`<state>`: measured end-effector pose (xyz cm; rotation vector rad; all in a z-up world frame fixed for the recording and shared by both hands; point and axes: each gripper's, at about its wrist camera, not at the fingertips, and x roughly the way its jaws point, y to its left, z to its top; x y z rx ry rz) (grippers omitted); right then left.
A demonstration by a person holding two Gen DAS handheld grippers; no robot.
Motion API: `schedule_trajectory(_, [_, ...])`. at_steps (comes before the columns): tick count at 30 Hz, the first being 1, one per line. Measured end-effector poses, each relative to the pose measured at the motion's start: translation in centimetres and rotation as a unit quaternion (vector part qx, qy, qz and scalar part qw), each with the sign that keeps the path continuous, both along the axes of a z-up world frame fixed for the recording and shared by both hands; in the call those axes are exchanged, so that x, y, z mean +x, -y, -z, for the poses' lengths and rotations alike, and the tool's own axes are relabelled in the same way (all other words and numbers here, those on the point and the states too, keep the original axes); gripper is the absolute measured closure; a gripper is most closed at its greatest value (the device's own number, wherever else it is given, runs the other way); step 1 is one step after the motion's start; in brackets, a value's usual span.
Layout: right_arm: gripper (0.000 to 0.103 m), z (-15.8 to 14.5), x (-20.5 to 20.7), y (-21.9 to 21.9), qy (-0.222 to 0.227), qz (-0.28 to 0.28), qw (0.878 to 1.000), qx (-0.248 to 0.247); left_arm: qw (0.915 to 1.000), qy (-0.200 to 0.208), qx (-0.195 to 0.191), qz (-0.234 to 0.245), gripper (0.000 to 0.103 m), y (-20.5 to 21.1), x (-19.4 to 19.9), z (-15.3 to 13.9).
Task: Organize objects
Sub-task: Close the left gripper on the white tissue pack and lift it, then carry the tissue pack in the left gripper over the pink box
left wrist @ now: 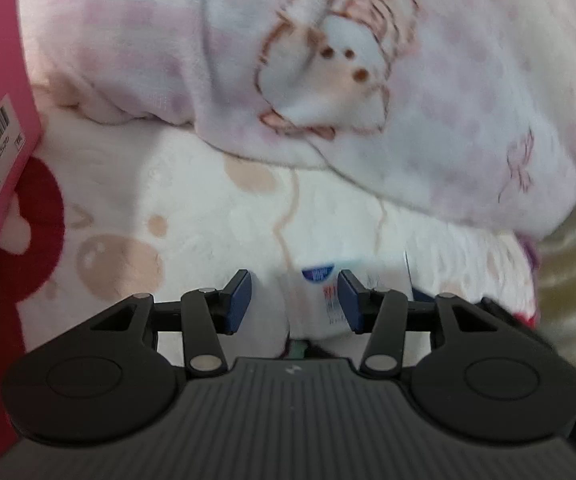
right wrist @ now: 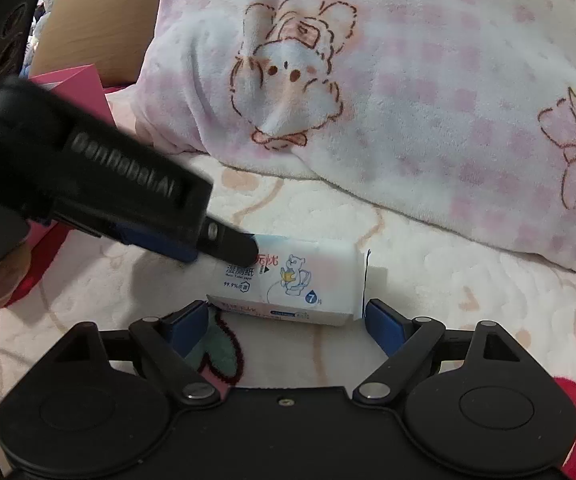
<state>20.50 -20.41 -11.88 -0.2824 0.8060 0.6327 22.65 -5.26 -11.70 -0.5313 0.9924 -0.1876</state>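
Now the wipes pack (right wrist: 288, 280) lies low in the frame on the bed (right wrist: 428, 260). The left gripper (left wrist: 294, 294) pinches its end; the right gripper (right wrist: 284, 318) fingers stand apart around it, so lift slowly, keeping it level.

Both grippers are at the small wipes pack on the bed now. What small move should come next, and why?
Probably lift the left gripper slightly with the wipes pack. Its pads appear to sit on one end of the pack, while the right gripper stands wide open with neither pad touching, so the pack seems to be left to one gripper.
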Motion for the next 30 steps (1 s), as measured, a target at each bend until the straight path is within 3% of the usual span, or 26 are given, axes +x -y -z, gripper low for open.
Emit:
schedule_trajectory(7, [0.014, 0.5, 0.5, -0.2, 0.011, -0.01, 1.0, 0.0, 0.9999, 0.003, -0.004, 0.01, 0.066, 0.8, 0.4, 0.5])
schedule_trajectory(10, [0.014, 0.8, 0.5, -0.4, 0.013, -0.008, 1.0, 0.004, 0.9992, -0.022, -0.023, 0.022, 0.066, 1.2, 0.4, 0.6])
schedule_trajectory(21, [0.015, 0.1, -0.4, -1.3, 0.015, 0.015, 1.0, 0.007, 0.9973, -0.004, 0.054, 0.05, 0.068, 3.7, -1.0, -1.4])
schedule_trajectory(30, [0.015, -0.7, -1.3, -1.4, -0.021, 0.018, 0.999, 0.029, 0.9966, -0.033, 0.058, 0.047, 0.068, 3.1, -2.3, -2.0])
